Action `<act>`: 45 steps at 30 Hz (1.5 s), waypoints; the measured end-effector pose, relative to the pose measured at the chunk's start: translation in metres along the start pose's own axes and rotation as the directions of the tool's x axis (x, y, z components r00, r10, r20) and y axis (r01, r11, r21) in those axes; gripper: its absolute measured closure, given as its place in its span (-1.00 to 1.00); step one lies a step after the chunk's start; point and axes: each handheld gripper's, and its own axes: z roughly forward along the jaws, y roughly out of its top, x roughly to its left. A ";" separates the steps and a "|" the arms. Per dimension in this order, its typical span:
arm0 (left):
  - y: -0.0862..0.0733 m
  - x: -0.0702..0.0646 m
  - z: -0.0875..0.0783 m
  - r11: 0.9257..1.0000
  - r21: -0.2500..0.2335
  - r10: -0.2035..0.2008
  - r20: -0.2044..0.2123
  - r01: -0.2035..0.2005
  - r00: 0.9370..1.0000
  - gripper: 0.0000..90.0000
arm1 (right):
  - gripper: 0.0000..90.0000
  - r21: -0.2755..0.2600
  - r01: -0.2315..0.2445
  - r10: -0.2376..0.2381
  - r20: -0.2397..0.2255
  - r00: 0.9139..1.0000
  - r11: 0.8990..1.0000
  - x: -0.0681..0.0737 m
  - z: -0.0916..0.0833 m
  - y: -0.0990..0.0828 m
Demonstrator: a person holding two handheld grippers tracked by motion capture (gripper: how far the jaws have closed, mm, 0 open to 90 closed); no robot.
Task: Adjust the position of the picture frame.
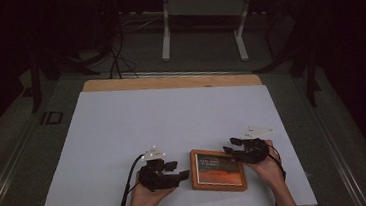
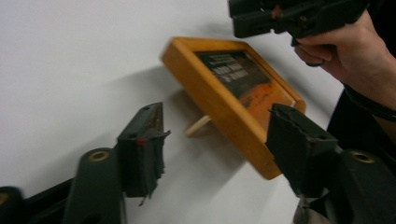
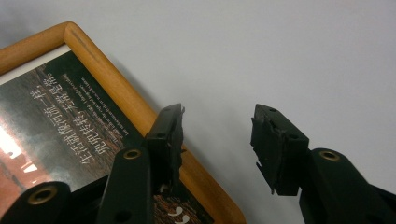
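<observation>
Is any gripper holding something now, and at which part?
Nothing is held: the left gripper and right gripper both stand open beside the wooden picture frame.

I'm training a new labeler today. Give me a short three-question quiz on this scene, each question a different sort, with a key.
1. True or false: the left claw is clamped shut on the wooden picture frame.
2. Multiple choice: the frame lies on A) a white table cover, B) bare wood, C) a tray.
3. Fill in: in the left gripper view, a small wooden ___ sticks out beneath the frame.

Key: 1 false, both the left claw and the right claw stand open, one on each side of the frame. 2 A. 3 peg, probably its stand.
</observation>
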 end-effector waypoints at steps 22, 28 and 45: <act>0.011 0.000 0.052 0.986 0.146 -0.089 0.091 0.075 0.992 -0.16 | 0.06 0.008 0.010 -0.010 -0.035 0.999 1.000 0.002 0.003 -0.001; 0.016 0.012 0.054 0.978 0.144 -0.173 0.128 0.154 0.977 0.08 | 0.04 -0.012 0.005 -0.006 -0.071 0.997 1.000 0.001 0.003 0.001; 0.047 0.015 0.054 0.986 0.138 -0.115 0.122 0.098 0.986 0.44 | 0.13 -0.070 -0.003 -0.011 -0.199 0.980 0.998 -0.007 -0.011 0.011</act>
